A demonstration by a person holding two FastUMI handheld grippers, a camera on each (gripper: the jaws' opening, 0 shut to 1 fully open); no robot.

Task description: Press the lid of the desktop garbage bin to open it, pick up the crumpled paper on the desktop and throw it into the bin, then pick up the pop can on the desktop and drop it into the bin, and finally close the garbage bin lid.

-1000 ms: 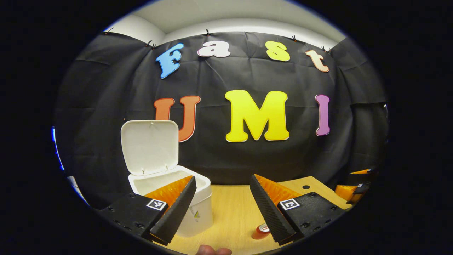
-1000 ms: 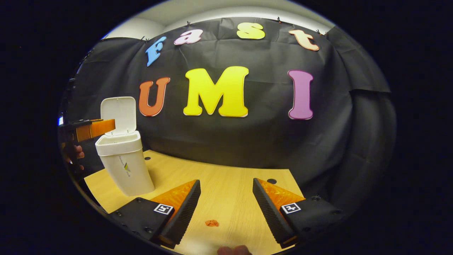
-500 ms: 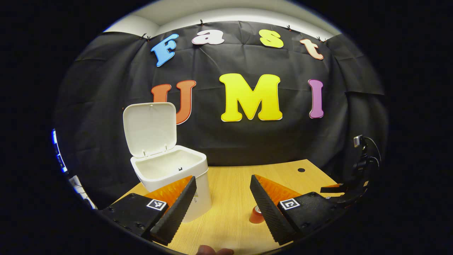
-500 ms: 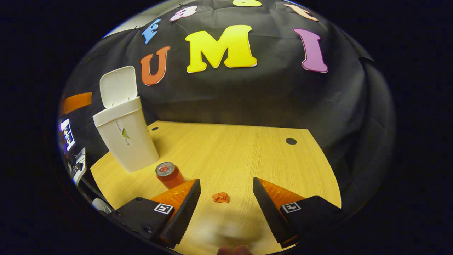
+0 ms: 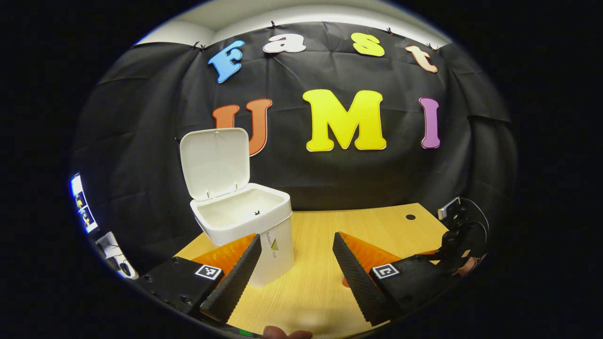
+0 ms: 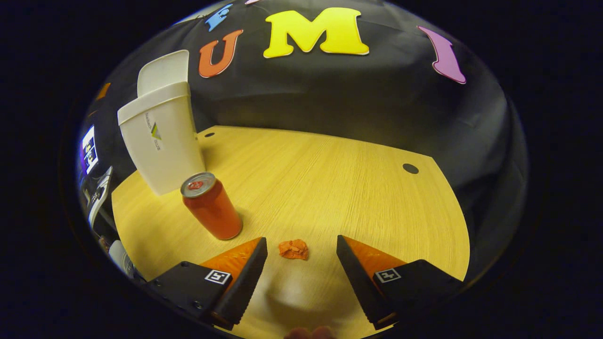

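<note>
Hovered wide open, right gripper point(image 6: 301, 278), jaws flanking crumpled paper point(image 6: 293, 249) near the tabletop's point(image 6: 330, 179) front edge, beside pop can point(image 6: 210, 205). Judged light, soft, crushable; best pinched across its middle. Left gripper point(image 5: 294, 273) likewise wide, empty, before the open bin point(image 5: 245, 221).

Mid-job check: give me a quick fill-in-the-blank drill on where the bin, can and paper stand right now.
1. The lid of the garbage bin stands ____.
2. The pop can stands ____ on the desktop.
3. The crumpled paper lies ahead of the gap between the open fingers of the ____ hand-held gripper.
4. The left hand-held gripper holds ____.

Missing words: open; upright; right; nothing
</note>
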